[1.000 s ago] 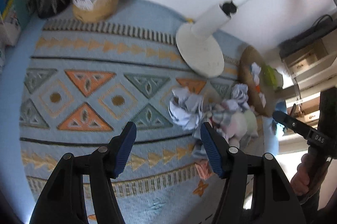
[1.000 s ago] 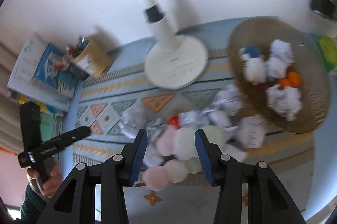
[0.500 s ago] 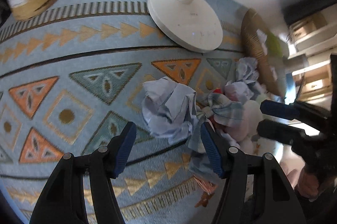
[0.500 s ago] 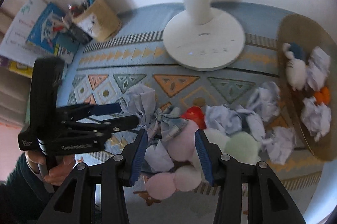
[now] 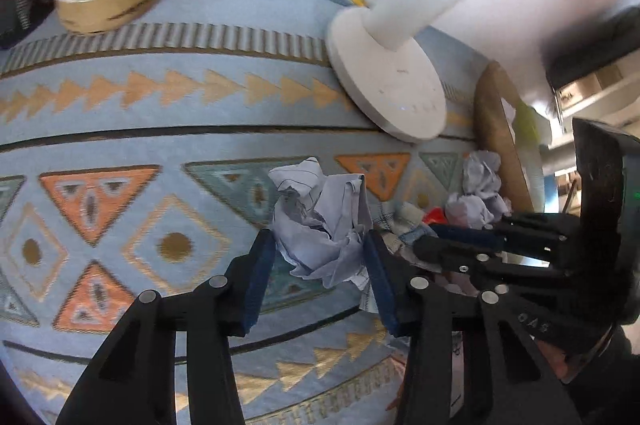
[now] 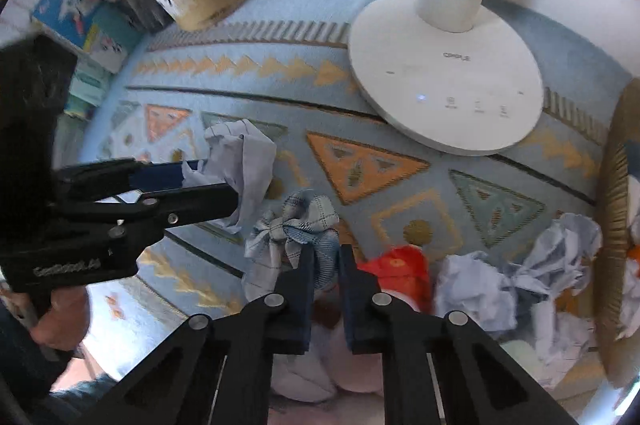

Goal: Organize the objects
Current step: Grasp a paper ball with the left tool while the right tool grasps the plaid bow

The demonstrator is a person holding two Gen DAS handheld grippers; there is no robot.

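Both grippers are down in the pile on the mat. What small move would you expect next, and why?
Probably a short lift of both. The left gripper has just been closing and its fingers bracket the crumpled paper ball; the right gripper has just closed on the plaid cloth bow. The wicker basket at right already holds paper balls.

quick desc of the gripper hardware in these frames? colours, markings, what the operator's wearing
Both handheld units match: black skeletal bodies with triangular cut-outs and silver pivot pins. The left gripper and right gripper carry dark-blue ribbed pads on their fingers. The right wrist view shows pale lettering on the left unit's side, too blurred to read; the left wrist view shows a small green light on the right unit's body. Dark sleeve.
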